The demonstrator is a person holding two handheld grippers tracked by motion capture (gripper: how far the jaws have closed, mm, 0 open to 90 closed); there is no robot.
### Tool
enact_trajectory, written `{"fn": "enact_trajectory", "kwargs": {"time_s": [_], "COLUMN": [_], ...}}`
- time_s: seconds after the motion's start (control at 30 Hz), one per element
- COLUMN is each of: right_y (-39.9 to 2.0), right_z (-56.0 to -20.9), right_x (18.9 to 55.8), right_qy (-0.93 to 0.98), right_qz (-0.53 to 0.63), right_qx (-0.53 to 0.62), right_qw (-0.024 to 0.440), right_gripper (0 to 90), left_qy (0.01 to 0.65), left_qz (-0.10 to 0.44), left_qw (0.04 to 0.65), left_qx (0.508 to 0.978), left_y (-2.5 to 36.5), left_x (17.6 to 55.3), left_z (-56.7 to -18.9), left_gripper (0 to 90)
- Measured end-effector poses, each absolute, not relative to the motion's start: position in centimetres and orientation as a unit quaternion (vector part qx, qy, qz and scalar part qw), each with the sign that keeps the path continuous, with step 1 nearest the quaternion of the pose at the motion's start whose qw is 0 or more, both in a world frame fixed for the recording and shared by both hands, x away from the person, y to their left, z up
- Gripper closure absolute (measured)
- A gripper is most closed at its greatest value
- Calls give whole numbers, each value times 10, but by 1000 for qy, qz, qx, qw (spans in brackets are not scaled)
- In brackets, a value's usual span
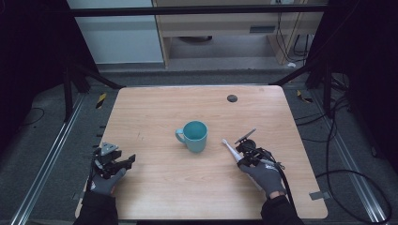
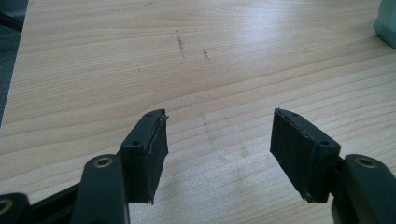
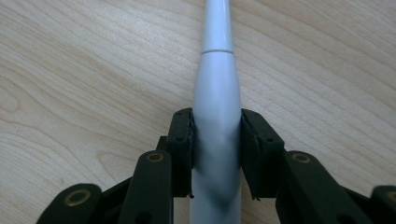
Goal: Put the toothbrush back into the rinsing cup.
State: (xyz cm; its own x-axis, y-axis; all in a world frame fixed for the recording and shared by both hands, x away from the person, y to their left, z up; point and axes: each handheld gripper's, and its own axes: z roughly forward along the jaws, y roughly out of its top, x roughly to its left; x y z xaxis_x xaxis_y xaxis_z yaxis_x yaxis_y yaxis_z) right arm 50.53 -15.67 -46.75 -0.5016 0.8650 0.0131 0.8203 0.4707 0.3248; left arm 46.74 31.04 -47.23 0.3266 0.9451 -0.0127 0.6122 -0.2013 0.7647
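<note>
A white toothbrush-like wand (image 1: pixel 229 149) lies flat on the wooden table (image 1: pixel 155 112), right of a teal mug (image 1: pixel 195 136). My right gripper (image 1: pixel 243 152) is shut on its thick handle (image 3: pixel 217 93); in the right gripper view both pads (image 3: pixel 183 140) press against the handle's sides, and the thin neck runs away from me. My left gripper (image 1: pixel 127 164) rests near the table's left front, open, with bare wood between its jaws (image 2: pixel 219 121). The mug's edge (image 2: pixel 387 23) sits at the far right of the left gripper view.
A small black round plug (image 1: pixel 232 98) sits in the tabletop near the back edge. A black cable (image 1: pixel 286 183) trails from the right gripper over the front right of the table. Dark frame bars (image 1: pixel 94 77) stand beyond the table's back corners.
</note>
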Motion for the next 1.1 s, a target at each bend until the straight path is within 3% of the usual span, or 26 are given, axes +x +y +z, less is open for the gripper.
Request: {"fn": "enact_trajectory", "kwargs": {"time_s": [0.5,1.1], "right_y": [-167,-156], "right_z": [-430,-386], "right_x": [490,488], "right_qy": [820,744], "right_qz": [273,420], "right_qx": [493,488], "right_qw": [100,180], "right_gripper": [667,668], "left_qy": [528,526], "left_qz": [240,240], "left_qw": [348,348], "left_qx": [737,738], "left_y": [310,309], "left_x": [467,467], "left_z": [-472,-471], "left_gripper": [357,357]}}
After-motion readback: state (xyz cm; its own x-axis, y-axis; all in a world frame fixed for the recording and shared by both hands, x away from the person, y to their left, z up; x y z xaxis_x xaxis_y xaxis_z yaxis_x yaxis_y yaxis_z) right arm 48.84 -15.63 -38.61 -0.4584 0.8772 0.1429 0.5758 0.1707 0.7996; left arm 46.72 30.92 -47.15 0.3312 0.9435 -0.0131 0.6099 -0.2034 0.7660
